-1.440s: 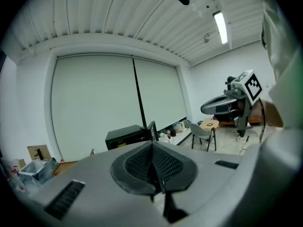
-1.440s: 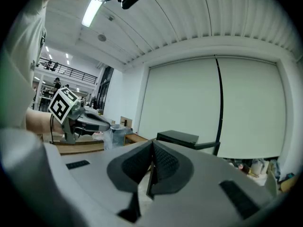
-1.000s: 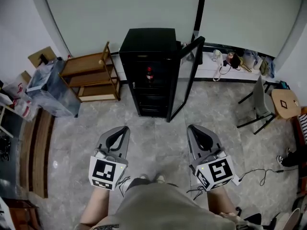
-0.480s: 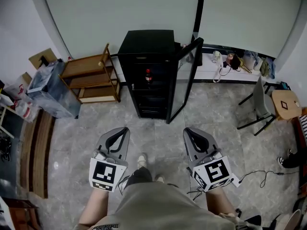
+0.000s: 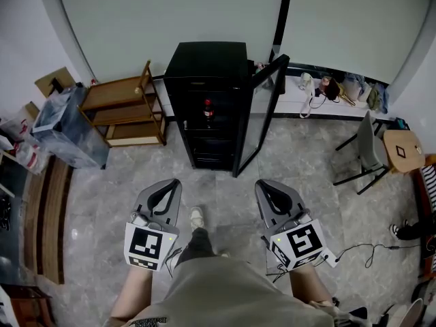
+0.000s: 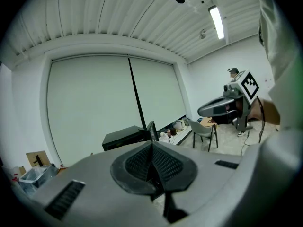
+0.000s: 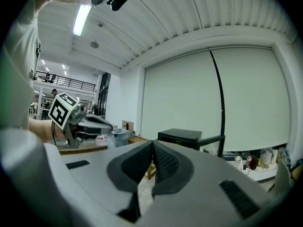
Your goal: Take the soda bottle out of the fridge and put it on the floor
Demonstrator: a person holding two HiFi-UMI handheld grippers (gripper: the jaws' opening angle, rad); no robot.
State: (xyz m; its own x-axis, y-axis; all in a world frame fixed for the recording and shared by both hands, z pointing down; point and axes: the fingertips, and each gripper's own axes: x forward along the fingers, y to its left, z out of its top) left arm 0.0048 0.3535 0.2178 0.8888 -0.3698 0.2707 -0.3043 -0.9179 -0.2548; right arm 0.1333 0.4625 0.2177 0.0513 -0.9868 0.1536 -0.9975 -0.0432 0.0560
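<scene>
Low in front of the person, the left tool [image 5: 170, 186] and the right tool [image 5: 266, 188] are held side by side above the floor [image 5: 223, 186]. Each has its two pads pressed together, with nothing between them. Both point toward the black fridge [image 5: 204, 56], which is well apart from them. Its door [image 5: 262, 111] stands open on the right side. Inside, on an upper shelf, the soda bottle [image 5: 207, 111] stands upright; the lower shelves are too dark to tell their contents. Just beside the fridge, on its left, is a wooden rack [image 5: 126, 107]
</scene>
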